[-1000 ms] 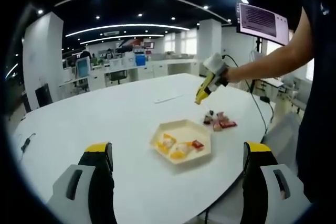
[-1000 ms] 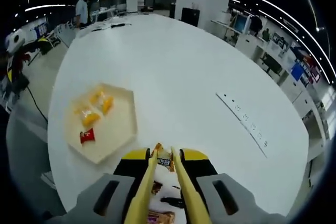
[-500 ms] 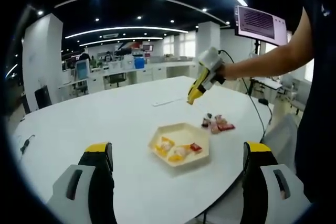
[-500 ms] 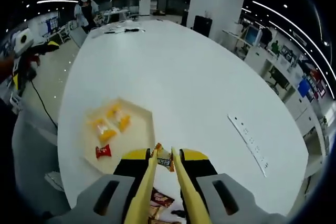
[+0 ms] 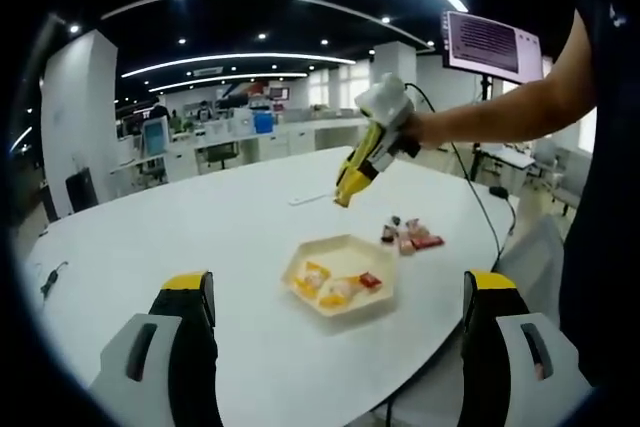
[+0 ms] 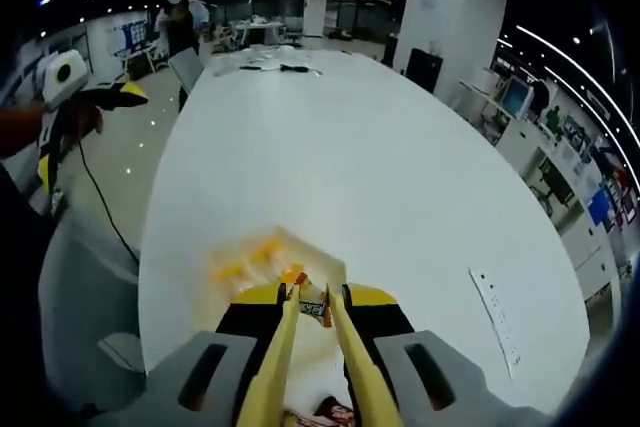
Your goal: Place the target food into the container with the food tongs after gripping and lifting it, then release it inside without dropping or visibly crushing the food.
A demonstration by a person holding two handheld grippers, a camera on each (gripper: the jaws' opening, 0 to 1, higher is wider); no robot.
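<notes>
A cream hexagonal tray (image 5: 345,252) sits on the white table and holds orange-yellow wrapped pieces (image 5: 318,275) and a red packet (image 5: 370,280). To its right lies a small pile of snack packets (image 5: 405,237). My right gripper (image 5: 368,147) hangs above the table behind the tray, shut on yellow food tongs (image 5: 345,187). In the right gripper view the gripper (image 6: 310,295) squeezes the tongs (image 6: 275,357), whose tips pinch a wrapped snack (image 6: 314,307) over the tray's (image 6: 318,259) near edge. My left gripper (image 5: 338,287) stands wide open, well short of the tray, with nothing in it.
A person's arm (image 5: 500,117) reaches in from the right. A power strip (image 5: 310,199) lies beyond the tray. The table's edge (image 5: 440,347) curves close by on the right, with a cable (image 5: 485,207) hanging there. Desks and a monitor (image 5: 490,42) stand behind.
My right gripper has lifted the tongs with the snack off the pile and carried it up and leftward to the tray's edge. The left gripper is still open.
</notes>
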